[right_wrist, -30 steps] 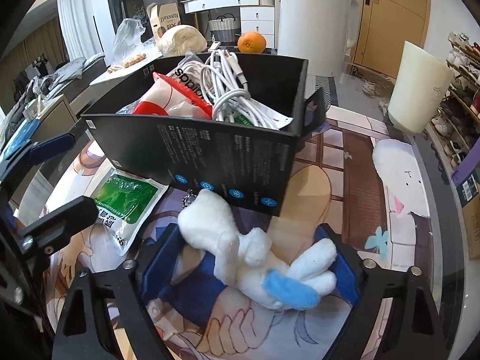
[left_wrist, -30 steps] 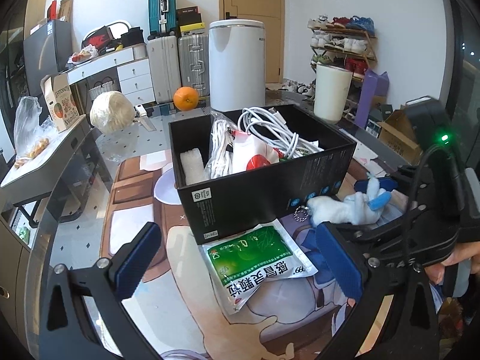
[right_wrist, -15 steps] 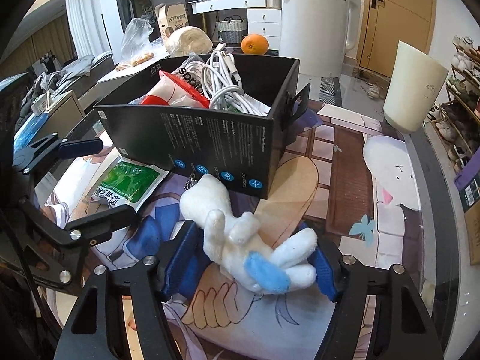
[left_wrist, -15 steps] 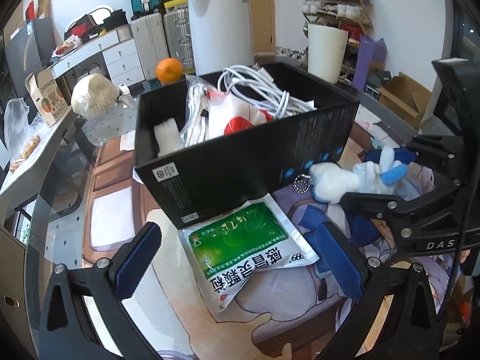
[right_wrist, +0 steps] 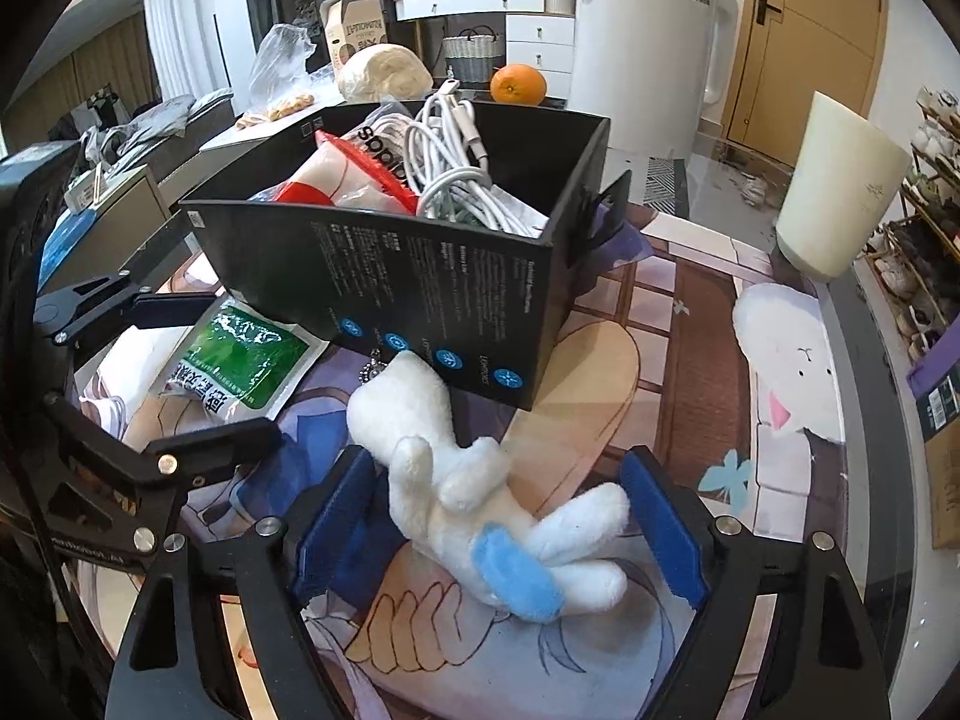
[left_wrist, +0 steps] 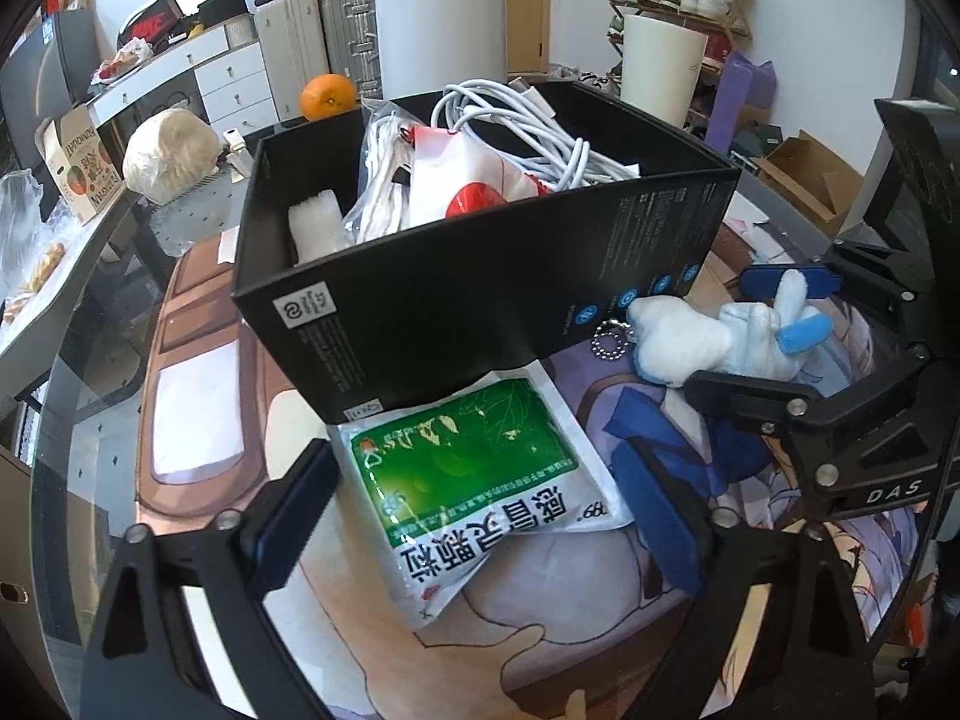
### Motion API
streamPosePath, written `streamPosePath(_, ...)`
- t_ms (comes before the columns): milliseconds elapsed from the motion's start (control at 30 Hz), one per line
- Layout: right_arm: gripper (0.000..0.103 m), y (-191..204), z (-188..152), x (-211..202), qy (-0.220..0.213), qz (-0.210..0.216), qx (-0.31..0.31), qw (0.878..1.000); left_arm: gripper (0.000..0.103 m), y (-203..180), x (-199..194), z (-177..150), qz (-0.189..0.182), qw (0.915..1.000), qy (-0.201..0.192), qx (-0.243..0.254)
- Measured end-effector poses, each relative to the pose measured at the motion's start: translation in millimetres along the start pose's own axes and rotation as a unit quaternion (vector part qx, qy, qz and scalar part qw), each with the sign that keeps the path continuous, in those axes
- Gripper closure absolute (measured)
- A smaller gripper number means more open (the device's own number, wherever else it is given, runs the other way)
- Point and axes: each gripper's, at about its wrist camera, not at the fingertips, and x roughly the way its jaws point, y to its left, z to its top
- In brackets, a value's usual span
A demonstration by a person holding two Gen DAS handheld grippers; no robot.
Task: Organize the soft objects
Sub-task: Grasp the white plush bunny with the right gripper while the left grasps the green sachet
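Straddling the plush toy (right_wrist: 480, 510), the right tool (right_wrist: 498, 516) is opening its jaws, pads standing clear of the fur on both sides. The left tool (left_wrist: 480, 516) is closing its still-apart jaws around the green sachet (left_wrist: 474, 480), not yet pressing it. Both soft things are lying on the worktop (right_wrist: 690, 360) just in front of the black box (right_wrist: 420, 276), the sachet's far edge reaching under it.

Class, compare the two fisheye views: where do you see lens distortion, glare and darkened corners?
Left wrist view: the black box has bowed edges, the green sachet shows glare, and the corners go black. Right wrist view: the plush toy is sharp, the doorway curves, and the rim is dark.
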Motion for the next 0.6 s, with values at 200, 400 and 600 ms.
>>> streamPosePath(200, 0.049, 6.2, -0.9, -5.3, -0.003, 0.013, -0.017, 1.0, 0.034, -5.0, -9.5, -1.8, -0.013, 0.9997, -0.02, 0.011)
streamPosePath(400, 0.066, 4.9, -3.8, -8.9, -0.005, 0.034, -0.019, 0.999, 0.048, -6.9, -17.4, -4.0, -0.027, 0.999, -0.028, 0.019)
streamPosePath(600, 0.071, 3.6, -4.4, -12.0, -0.008, 0.049, -0.019, 0.999, 0.051, -11.1, -24.8, -9.0, -0.027, 0.9985, -0.042, 0.024)
